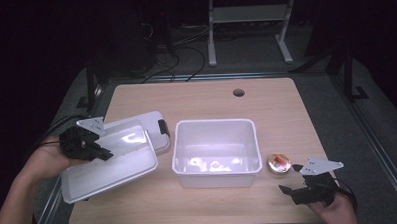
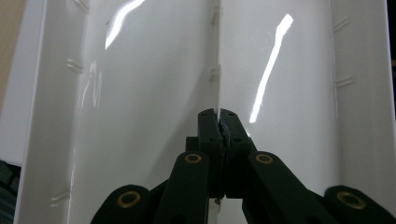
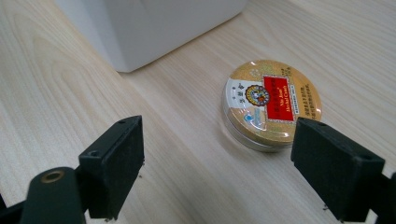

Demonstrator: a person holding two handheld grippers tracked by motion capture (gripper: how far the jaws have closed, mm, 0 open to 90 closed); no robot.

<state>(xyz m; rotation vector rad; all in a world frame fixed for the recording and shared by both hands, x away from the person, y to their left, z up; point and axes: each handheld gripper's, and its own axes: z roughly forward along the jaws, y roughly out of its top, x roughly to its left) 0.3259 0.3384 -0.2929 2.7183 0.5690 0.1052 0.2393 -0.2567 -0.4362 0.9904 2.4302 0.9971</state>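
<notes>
Left gripper (image 1: 99,151) is sitting at the table's (image 1: 201,99) left edge, jaws pinching a thin rib of the white lid (image 1: 113,165), which is tilting off the table beside the open white bin (image 1: 215,151); a second lid (image 1: 154,126) is lying partly hidden under it. Right gripper (image 1: 292,179) is hovering low at the near right corner, jaws spread wide with nothing between them. Round gold tin (image 3: 272,103) is resting just beyond the jaws, nearer the right-hand one, close beside the bin's corner; label text is too small to read.
</notes>
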